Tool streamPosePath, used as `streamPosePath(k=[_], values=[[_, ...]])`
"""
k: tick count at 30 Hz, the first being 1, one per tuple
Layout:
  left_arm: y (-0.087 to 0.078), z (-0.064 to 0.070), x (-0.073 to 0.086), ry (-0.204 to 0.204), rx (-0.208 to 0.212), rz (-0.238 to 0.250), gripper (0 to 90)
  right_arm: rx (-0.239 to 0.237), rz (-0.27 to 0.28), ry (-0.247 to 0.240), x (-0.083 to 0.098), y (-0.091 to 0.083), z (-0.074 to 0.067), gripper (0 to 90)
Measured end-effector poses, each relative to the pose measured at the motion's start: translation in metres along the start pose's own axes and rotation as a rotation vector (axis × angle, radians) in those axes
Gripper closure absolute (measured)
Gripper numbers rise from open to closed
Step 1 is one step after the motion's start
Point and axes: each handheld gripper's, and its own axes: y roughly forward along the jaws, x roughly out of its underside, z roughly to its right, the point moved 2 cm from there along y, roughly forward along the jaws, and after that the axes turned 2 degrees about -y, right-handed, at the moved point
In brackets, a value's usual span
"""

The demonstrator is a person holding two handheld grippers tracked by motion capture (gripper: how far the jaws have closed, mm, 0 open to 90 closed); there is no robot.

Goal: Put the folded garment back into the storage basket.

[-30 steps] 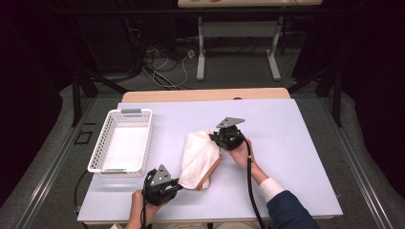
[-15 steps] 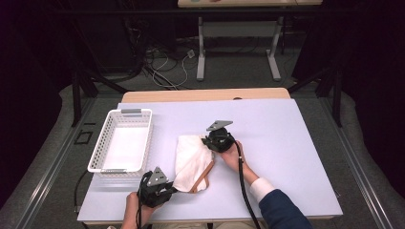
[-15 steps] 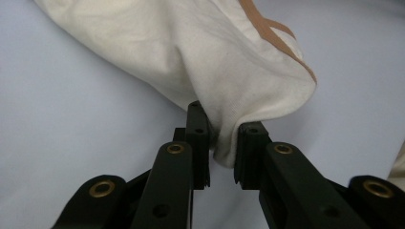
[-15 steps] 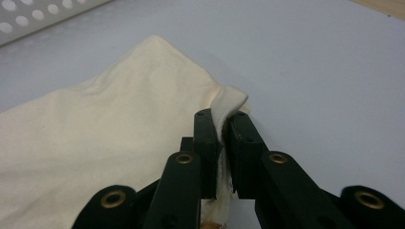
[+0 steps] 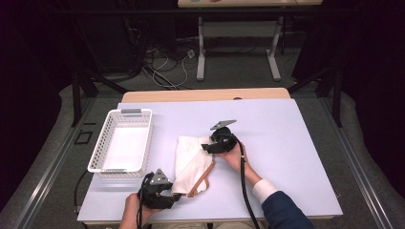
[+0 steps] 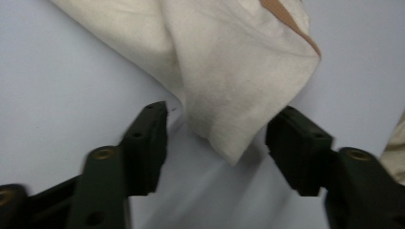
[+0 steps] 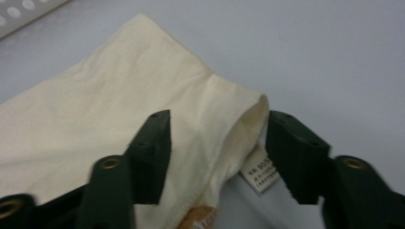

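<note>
Cream cloth bag [image 5: 192, 162], folded, flat on table [image 5: 286, 138]

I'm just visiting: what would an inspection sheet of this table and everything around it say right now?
Surface: pale table, wooden strip along the far edge.
Job's things: cream cloth bag with a brown strap, lying folded on the table.
Clutter: white perforated basket left of the bag.
Grippers: left hand-held gripper and right hand-held gripper have just been opening; a bag corner lies between each one's jaws, pads apart from it.
Cables: black cable trails from the right one.
Surroundings: dark room, loose wires on the floor, another table's legs beyond.
</note>
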Motion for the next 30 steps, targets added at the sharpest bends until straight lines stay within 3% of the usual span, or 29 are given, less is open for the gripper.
streamPosePath(k=[3, 5, 11, 19, 30], values=[[-0.005, 0.0, 0.0, -0.005, 0.01, 0.029, 29.1, -0.021, 0.023, 0.029, 0.001, -0.014, 0.005, 22.9], [-0.008, 0.001, 0.0, -0.01, 0.015, 0.041, 23.4, -0.034, 0.021, 0.017, 0.002, -0.021, 0.007, 15.8], [-0.013, -0.001, -0.003, -0.014, 0.015, 0.053, 14.4, -0.064, 0.005, 0.011, 0.017, -0.046, 0.01, 10.9], [-0.014, -0.007, -0.012, -0.012, -0.006, 0.062, 1.1, -0.054, 0.012, -0.006, 0.034, -0.073, 0.011, 9.9], [-0.009, -0.015, -0.027, -0.009, -0.046, 0.07, 0.2, -0.061, 0.029, -0.019, 0.05, -0.099, 0.005, 4.5]])
